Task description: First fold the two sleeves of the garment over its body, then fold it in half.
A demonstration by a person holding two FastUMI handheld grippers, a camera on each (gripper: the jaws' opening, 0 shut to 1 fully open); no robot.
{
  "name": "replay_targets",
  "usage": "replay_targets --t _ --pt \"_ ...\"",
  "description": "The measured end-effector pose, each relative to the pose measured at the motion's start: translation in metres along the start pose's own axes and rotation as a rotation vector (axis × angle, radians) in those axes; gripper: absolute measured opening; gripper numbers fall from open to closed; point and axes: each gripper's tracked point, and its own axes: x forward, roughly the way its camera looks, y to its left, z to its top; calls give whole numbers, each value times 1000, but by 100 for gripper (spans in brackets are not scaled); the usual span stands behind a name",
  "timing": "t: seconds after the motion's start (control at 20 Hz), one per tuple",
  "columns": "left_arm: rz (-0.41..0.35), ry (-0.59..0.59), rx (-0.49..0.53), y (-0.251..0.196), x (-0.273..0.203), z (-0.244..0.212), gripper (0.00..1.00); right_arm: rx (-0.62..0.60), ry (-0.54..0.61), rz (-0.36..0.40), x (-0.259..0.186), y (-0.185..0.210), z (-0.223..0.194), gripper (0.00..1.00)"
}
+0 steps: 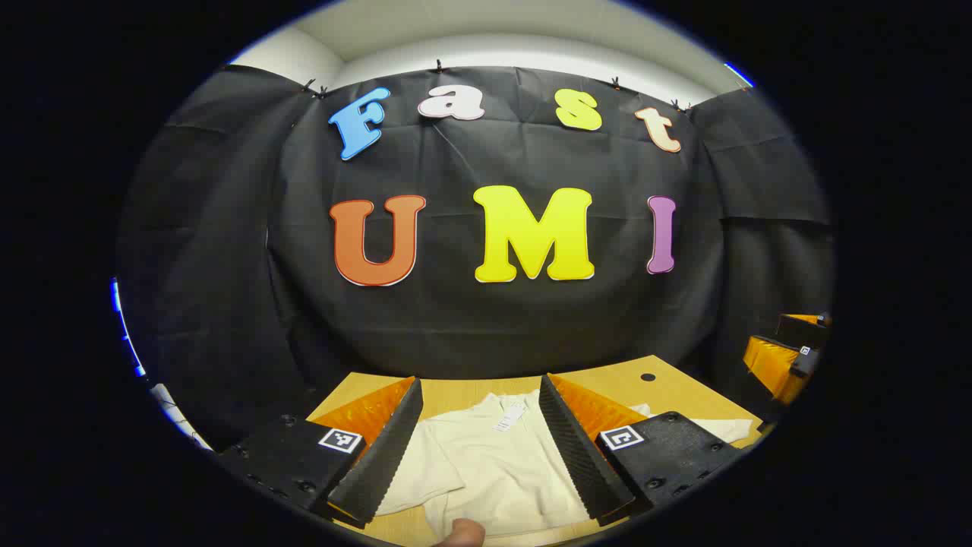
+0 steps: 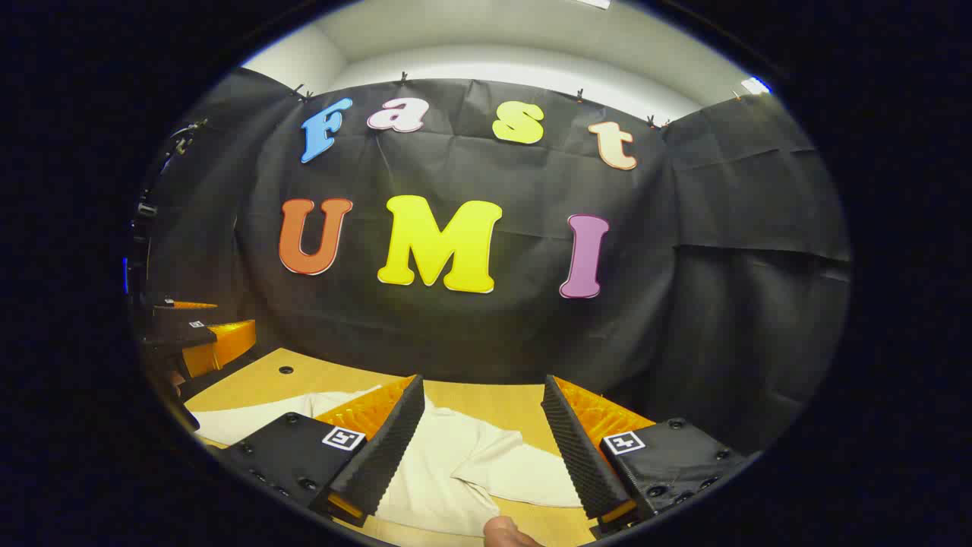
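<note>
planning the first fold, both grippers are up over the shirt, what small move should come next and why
Probably lower the right gripper onto the sleeve lying flat between its open fingers and pinch it. The garment lies spread on the table, neither gripper holding cloth.

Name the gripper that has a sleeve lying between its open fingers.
The right gripper: a sleeve lies between its fingers. The left gripper frames the shirt's neck.

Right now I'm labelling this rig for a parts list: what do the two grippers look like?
Each gripper, left gripper and right gripper, has two long wedge-shaped fingers with ridged inner faces, mounted on black blocks with bolts. Each block carries a small square black-and-white marker. No cables are visible.
</note>
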Motion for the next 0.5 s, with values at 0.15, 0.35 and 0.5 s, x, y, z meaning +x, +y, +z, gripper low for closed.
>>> replay_targets --t 0.15,0.35,0.5 --pt "6 2 -18 -8 9 -1 98 -30 -6 -2 7 -8 5 98" --pt "8 0 -31 -15 17 -1 98 -28 -12 -12 17 -21 8 98" --pt "11 10 -28 -20 22 -3 98 -19 -1 -16 21 -27 5 97"
